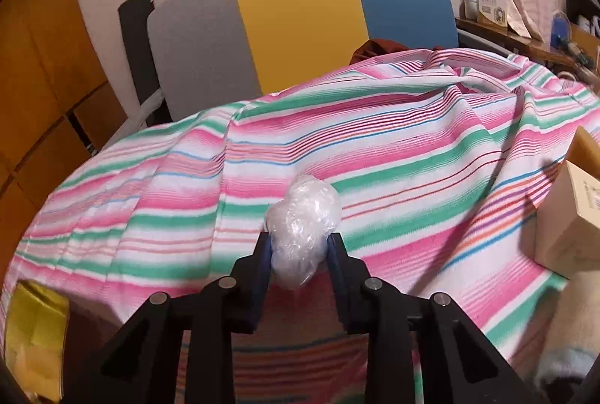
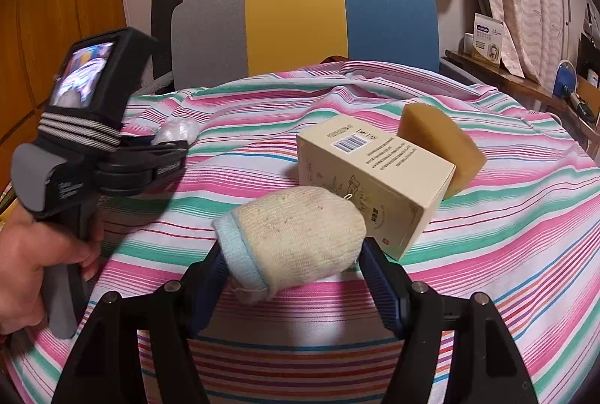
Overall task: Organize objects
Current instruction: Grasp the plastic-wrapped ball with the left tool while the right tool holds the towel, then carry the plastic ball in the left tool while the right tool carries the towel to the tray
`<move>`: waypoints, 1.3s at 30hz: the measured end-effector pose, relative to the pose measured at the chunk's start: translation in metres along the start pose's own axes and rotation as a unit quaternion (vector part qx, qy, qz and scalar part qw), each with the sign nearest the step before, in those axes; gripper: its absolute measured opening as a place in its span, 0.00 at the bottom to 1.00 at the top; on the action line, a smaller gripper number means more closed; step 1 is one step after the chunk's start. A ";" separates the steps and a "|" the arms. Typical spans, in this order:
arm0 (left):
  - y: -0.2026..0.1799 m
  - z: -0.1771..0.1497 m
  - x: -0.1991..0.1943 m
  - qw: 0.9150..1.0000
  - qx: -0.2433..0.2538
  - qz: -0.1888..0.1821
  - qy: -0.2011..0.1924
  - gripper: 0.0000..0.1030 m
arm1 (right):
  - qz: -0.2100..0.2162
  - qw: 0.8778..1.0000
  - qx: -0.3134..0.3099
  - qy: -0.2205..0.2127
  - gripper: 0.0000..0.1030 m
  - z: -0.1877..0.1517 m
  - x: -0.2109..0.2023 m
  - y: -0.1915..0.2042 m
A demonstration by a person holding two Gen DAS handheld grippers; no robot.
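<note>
Objects for sorting sit on a pink, green and white striped cloth (image 2: 487, 224) spread in front of a grey, yellow and blue chair back (image 2: 300, 21). The left gripper (image 1: 300, 246) has its jaws closed on a crumpled ball of clear plastic wrap (image 1: 303, 216), its pads pressing both sides. The right gripper (image 2: 288, 250), jaws partly apart, clamps a cream knitted scrubbing mitt with a pale blue cuff (image 2: 296, 235). A cream cardboard box with a barcode (image 2: 371, 175) and a tan sponge block (image 2: 442, 141) touch each other just behind the mitt. No container or destination shows, so I judge the sorting barely begun: two items gripped, none visibly placed.
</note>
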State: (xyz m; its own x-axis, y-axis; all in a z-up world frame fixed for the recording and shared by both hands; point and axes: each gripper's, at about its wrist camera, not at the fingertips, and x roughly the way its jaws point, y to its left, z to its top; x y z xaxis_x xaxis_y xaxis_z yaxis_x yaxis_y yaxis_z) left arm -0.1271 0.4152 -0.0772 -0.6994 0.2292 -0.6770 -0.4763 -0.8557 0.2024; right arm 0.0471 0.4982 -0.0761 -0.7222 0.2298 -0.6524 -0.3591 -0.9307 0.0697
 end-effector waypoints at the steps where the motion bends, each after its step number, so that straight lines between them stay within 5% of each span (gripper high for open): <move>1: 0.001 -0.003 -0.003 1.000 -0.003 -0.002 0.000 0.29 | -0.001 1.000 -0.001 0.000 0.68 0.000 0.000 0.000; 15: 0.003 -0.049 -0.074 0.998 -0.002 -0.021 -0.058 0.29 | -0.025 0.999 -0.019 -0.018 0.68 -0.002 -0.007 0.008; 21: 0.024 -0.076 -0.107 0.996 -0.054 -0.053 -0.045 0.29 | -0.033 0.999 -0.027 -0.015 0.68 -0.002 -0.006 0.011; 30: 0.073 -0.115 -0.165 0.989 -0.108 -0.086 -0.051 0.29 | -0.050 0.997 -0.048 -0.028 0.68 -0.003 -0.012 0.020; 39: 0.155 -0.117 -0.193 0.982 -0.164 -0.072 -0.064 0.29 | -0.063 0.994 -0.082 -0.037 0.68 -0.003 -0.013 0.035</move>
State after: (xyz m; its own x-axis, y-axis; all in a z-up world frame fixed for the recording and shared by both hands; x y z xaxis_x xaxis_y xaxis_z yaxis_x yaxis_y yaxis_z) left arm -0.0032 0.1837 0.0019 -0.7091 0.3965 -0.5830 -0.3921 -0.9090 -0.1414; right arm 0.0458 0.4618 -0.0673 -0.7205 0.3626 -0.5911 -0.3526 -0.9255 -0.1380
